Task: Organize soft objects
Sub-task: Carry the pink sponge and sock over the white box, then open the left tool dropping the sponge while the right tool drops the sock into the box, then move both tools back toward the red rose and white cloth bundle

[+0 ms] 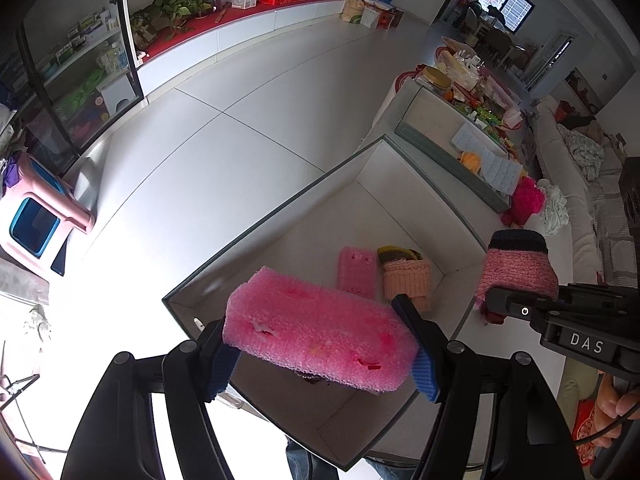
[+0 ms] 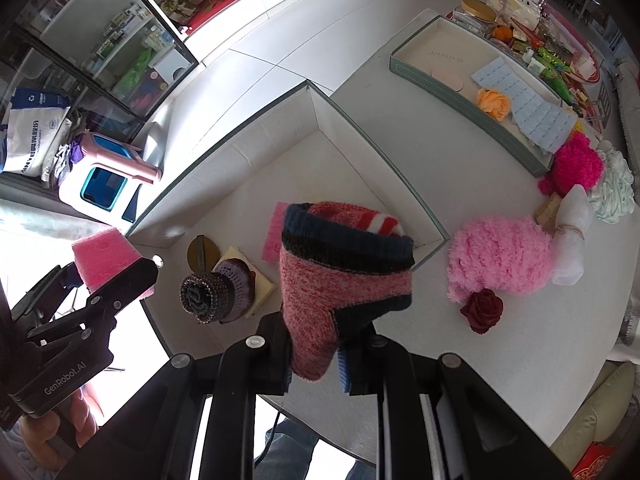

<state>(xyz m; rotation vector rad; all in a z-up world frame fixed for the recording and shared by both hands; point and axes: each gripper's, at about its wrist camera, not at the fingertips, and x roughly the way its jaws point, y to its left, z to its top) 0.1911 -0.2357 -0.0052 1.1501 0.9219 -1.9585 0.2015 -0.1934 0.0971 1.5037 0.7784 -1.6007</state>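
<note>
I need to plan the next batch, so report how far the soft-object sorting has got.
Done: the near box holds a flat pink sponge and several knitted pieces.

In hand: the left gripper is shut on a pink sponge, the right gripper on a pink knitted sock, both over the box.

Left: a pink fluffy ball, dark red rose and magenta pompom on the table.

Both fisheye views are bright with daylight, which seems to come from low on the left, where the glossy pale tiled floor (image 1: pixel 132 320) burns out to pure white glare. Straight lines such as the rim of the shallow white open-topped box (image 2: pixel 360 128) bow strongly, and the corners fall off into black vignette. The centre is sharp, while the distant barred window (image 1: pixel 506 4) and edge clutter are soft, and shadows inside the box are faint and diffuse.
</note>
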